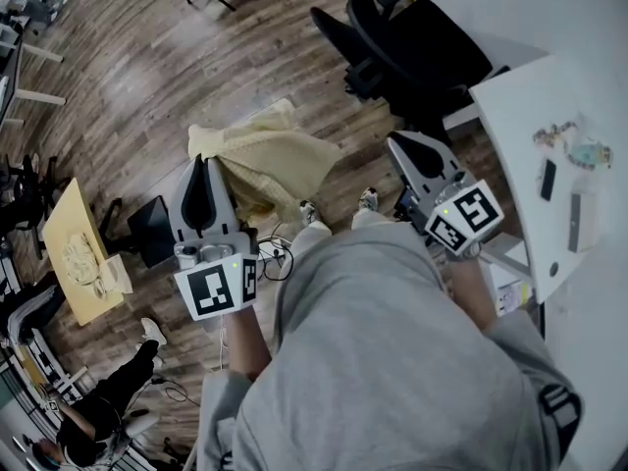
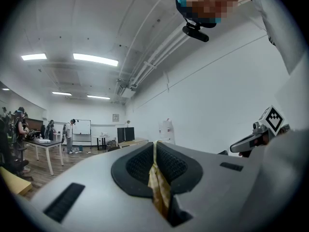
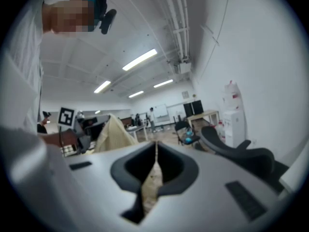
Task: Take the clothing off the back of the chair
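Note:
A pale yellow piece of clothing (image 1: 270, 160) hangs over the wooden floor, apart from the black office chair (image 1: 412, 47) at the upper right. My left gripper (image 1: 203, 165) is shut on one edge of it. In the left gripper view a yellow fold (image 2: 159, 187) sits pinched between the closed jaws of that gripper (image 2: 154, 144). My right gripper (image 1: 397, 145) is beside the chair with its jaws together and no cloth on it. From the right gripper (image 3: 155, 144) view the clothing (image 3: 113, 134) hangs at the left and the chair (image 3: 236, 151) stands at the right.
A white desk (image 1: 520, 116) with a phone (image 1: 548, 179) and small items runs along the right. A tan board (image 1: 74, 248) and a black box (image 1: 152, 229) lie at the left, cables (image 1: 275, 258) by my feet. Another person (image 1: 108, 391) is at the lower left.

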